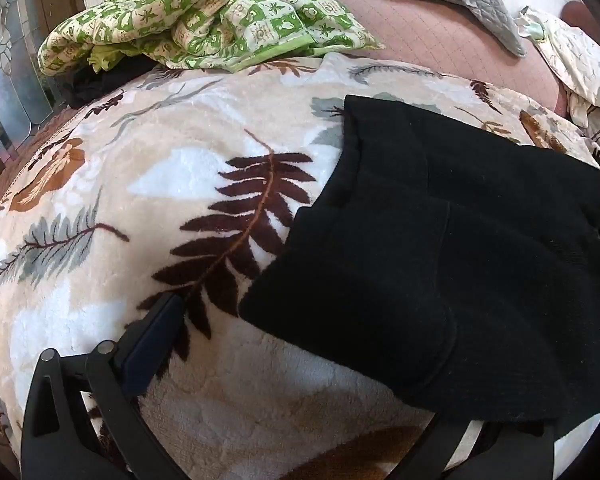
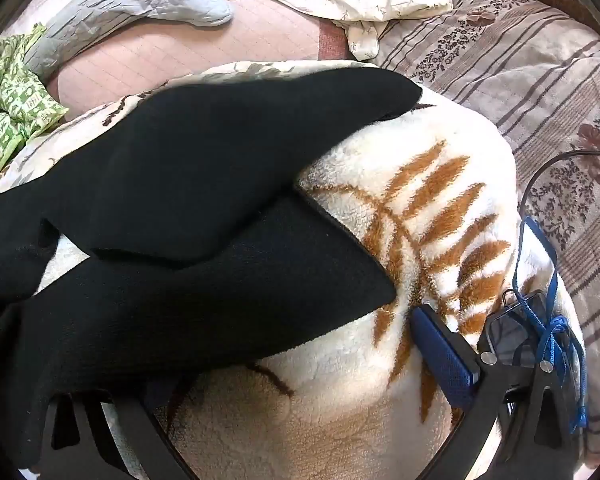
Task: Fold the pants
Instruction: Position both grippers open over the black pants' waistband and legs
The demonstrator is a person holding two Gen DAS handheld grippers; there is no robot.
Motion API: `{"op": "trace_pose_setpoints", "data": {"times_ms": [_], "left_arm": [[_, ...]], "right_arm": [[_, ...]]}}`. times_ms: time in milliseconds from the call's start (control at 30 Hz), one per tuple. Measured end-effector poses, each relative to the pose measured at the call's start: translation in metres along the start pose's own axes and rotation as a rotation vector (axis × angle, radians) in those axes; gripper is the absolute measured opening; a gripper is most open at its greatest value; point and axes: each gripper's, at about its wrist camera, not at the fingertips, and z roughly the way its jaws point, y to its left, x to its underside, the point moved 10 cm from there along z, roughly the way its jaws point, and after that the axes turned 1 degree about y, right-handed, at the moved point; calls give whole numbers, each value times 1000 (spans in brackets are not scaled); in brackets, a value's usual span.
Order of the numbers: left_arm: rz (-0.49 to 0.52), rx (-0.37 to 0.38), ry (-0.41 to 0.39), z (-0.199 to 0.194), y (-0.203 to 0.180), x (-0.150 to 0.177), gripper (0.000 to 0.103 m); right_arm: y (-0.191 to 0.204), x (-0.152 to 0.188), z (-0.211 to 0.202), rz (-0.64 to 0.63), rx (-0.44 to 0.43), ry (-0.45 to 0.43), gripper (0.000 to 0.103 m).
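The pants (image 1: pixel 440 248) are lying across the leaf-print blanket (image 1: pixel 140 184), filling the right half of the left wrist view and the upper left of the right wrist view. The left gripper (image 1: pixel 300 360) is standing with fingers spread; its right finger is probably hidden under the cloth. The right gripper (image 2: pixel 284 364) is likewise spread, one finger under the fabric. The material is looking soft, limp and light; the leg hem (image 2: pixel 364 280) is offering the best hold.

Each gripper is black, angular plastic with open triangular cut-outs. The left gripper (image 1: pixel 300 364) shows a dark navy finger pad at eight o'clock, two silver pivot pins beside it. The right gripper (image 2: pixel 284 360) carries a textured blue pad at four o'clock, likewise pinned.
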Motion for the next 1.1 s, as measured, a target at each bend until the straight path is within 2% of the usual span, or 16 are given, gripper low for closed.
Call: {"op": "trace_pose_setpoints", "data": {"times_ms": [267, 400, 500, 567, 600, 667, 733, 800, 867, 933, 1033, 1100], "left_arm": [[1, -2, 12, -1, -7, 1, 103], [1, 10, 61, -10, -2, 5, 103], [23, 25, 78, -24, 2, 12, 103], [20, 15, 19, -43, 9, 11, 103], [26, 12, -41, -57, 12, 8, 103], [35, 3, -98, -83, 17, 4, 103], [30, 12, -89, -103, 22, -4, 103], [23, 38, -121, -120, 22, -10, 103], [23, 60, -156, -127, 17, -14, 103], [39, 53, -193, -130, 9, -18, 103], [4, 117, -243, -132, 2, -15, 103], [-16, 157, -240, -132, -2, -14, 103]], "right_arm": [[-1, 1, -1, 3, -3, -1, 102], [9, 10, -7, 6, 21, 22, 102], [12, 18, -20, -17, -38, 78, 102], [12, 27, -34, -22, -57, 112, 102], [14, 30, -48, -21, -73, 97, 102], [20, 30, -67, -43, -112, 79, 102], [26, 25, -95, -59, -150, 66, 103], [34, 22, -118, -58, -178, 2, 103], [45, 18, -135, -29, -245, -32, 103], [56, 15, -136, -39, -242, -57, 103], [70, 13, -137, -53, -236, -87, 103], [75, 12, -138, -46, -262, -88, 103]]}}
